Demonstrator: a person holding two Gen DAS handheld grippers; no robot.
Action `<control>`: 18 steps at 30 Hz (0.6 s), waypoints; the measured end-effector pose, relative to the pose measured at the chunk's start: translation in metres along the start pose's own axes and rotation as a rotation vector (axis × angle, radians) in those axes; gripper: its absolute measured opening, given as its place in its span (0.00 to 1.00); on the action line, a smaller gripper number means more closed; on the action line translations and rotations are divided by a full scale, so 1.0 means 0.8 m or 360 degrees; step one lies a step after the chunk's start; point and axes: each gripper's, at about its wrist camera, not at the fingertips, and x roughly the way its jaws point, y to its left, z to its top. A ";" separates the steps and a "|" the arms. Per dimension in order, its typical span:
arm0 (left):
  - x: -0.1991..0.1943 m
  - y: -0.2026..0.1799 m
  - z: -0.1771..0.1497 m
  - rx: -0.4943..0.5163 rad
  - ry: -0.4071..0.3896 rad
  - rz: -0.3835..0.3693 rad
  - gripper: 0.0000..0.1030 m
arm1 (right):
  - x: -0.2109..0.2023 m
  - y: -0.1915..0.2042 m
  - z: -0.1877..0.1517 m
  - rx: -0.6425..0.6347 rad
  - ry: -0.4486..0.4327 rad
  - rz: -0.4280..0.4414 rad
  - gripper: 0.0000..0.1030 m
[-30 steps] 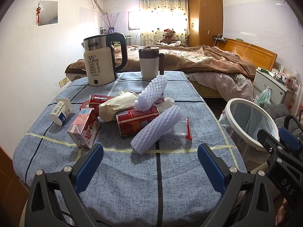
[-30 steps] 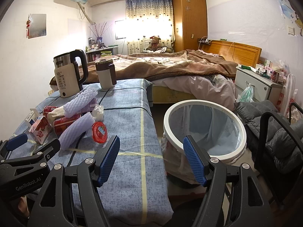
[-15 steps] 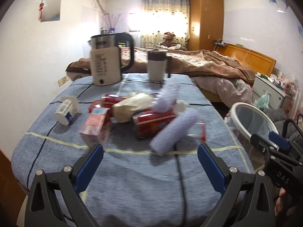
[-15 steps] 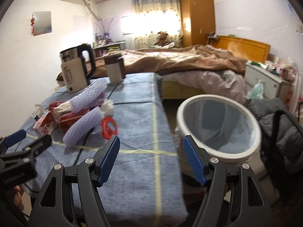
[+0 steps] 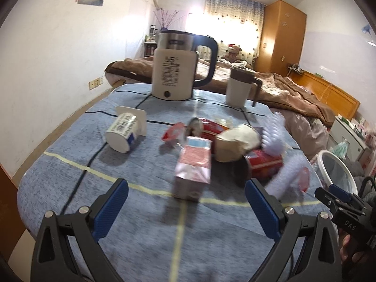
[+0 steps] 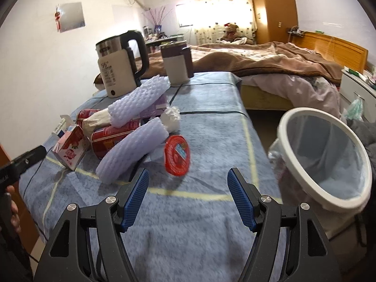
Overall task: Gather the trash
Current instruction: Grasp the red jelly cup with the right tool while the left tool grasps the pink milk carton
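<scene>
The left gripper point(image 5: 186, 208) is hovering over the near edge of the bench point(image 5: 70, 164), its blue-padded fingers point(image 5: 110, 208) standing wide apart and holding nothing. At twelve o'clock from it, a pink carton point(image 5: 193, 170) is standing upright, blurred. A tipped white cup point(image 5: 124, 132) is lying at ten o'clock, and red cans point(image 5: 264, 163), a crumpled paper bag point(image 5: 237, 144) and what seem to be foam sleeves point(image 5: 276, 135) are crowding at one o'clock. The right gripper point(image 6: 188, 198) is also hanging with its fingers apart and empty, a red round lid point(image 6: 176, 155) lying just beyond them at twelve o'clock. The lined bin point(image 6: 329, 162) is standing beside the bench at two o'clock.
</scene>
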 end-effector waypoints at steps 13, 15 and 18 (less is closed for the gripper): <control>0.024 0.022 0.009 -0.0027 0.0042 -0.0131 0.98 | 0.066 0.016 0.025 -0.0050 0.0149 0.0043 0.68; 0.031 0.015 0.009 -0.0017 0.0056 -0.0155 0.98 | 0.074 0.018 0.028 -0.0066 0.0165 0.0044 0.68; 0.047 0.007 0.009 -0.0004 0.0105 -0.0199 0.98 | 0.088 0.016 0.028 -0.0039 0.0214 0.0064 0.66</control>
